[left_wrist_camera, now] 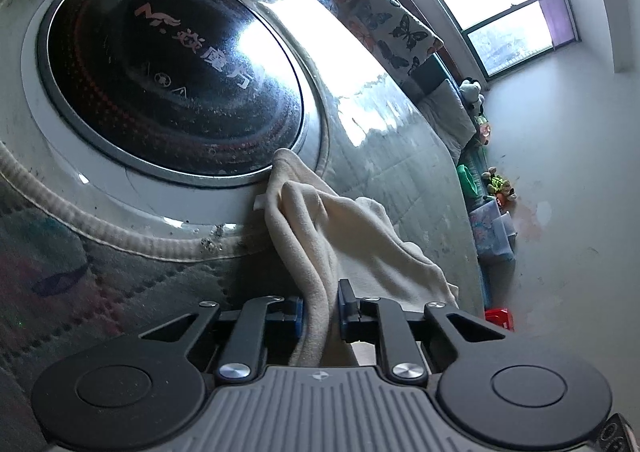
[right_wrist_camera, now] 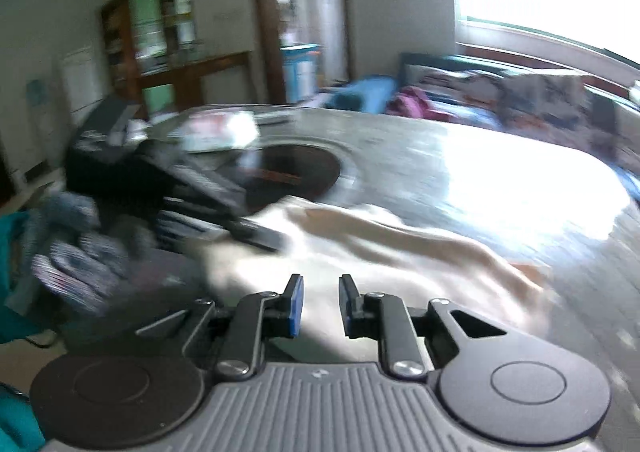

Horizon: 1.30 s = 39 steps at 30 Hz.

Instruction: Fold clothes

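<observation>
A cream cloth garment [left_wrist_camera: 344, 236] lies bunched on the grey table [left_wrist_camera: 384, 140]. My left gripper [left_wrist_camera: 320, 312] is shut on a fold of it, with the fabric running between the blue pads. In the right wrist view, which is blurred, the same cream garment [right_wrist_camera: 360, 244] spreads across the table. My right gripper [right_wrist_camera: 320, 304] hovers just above its near edge, jaws slightly apart with nothing between them. The left gripper [right_wrist_camera: 256, 232] shows there as a dark shape at the garment's left side.
A round black glass hotplate [left_wrist_camera: 172, 72] is set in the table's middle. A butterfly-print cushion [left_wrist_camera: 384, 24] and toys [left_wrist_camera: 496, 184] line the window side. Patterned clothes [right_wrist_camera: 80, 252] are piled at the table's left. Boxes [right_wrist_camera: 220, 128] sit at the far edge.
</observation>
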Tool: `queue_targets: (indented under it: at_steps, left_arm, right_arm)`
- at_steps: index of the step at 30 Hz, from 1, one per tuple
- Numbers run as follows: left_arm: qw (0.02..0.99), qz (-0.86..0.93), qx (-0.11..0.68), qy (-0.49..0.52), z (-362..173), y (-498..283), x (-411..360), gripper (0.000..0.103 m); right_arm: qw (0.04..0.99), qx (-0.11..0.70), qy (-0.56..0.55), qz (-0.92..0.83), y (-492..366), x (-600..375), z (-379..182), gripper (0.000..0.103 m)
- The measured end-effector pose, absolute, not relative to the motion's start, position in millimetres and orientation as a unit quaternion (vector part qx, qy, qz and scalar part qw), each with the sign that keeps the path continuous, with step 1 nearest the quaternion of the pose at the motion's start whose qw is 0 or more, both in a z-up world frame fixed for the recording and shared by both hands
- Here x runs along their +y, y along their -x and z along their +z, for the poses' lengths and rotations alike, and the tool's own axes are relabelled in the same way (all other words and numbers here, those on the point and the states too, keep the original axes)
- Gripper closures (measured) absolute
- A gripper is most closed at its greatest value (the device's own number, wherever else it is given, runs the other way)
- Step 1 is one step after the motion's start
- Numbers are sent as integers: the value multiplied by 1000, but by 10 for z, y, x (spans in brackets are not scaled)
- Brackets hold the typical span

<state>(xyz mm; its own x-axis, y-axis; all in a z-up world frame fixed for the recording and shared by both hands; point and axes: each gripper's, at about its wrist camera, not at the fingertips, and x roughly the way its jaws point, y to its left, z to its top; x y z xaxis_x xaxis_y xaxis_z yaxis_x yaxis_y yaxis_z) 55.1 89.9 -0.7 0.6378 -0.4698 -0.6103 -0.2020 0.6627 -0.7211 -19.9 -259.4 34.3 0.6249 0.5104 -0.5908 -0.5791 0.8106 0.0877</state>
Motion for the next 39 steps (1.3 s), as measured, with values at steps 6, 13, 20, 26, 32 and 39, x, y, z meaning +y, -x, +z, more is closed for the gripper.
queue_targets:
  at_steps: [6,13,20,26,32,39]
  left_arm:
    - [815,-81,418,393,2,-580,868,86]
    - [819,-79,419,384,16,-601,833,86]
    - [822,-77,419,378,20,-615,802,86]
    - [822,-78,419,377,24,-617,814,86]
    - [824,-78,420,373,40,-635,801,86]
    - [824,-79,419,373,40,-626,795,86]
  right_arm:
    - [916,333,23,224,106,-3101,164,85]
    - [918,339,8,207,92,-3238,-48,91]
    - [918,329,28,220,-23,-3118,109,90]
    - [912,341,54,220,-167,-3041,25,94]
    - [917,329,61,216,-291,-3025,201,93]
    - [909,355,63,207,-699,-2957,30,93]
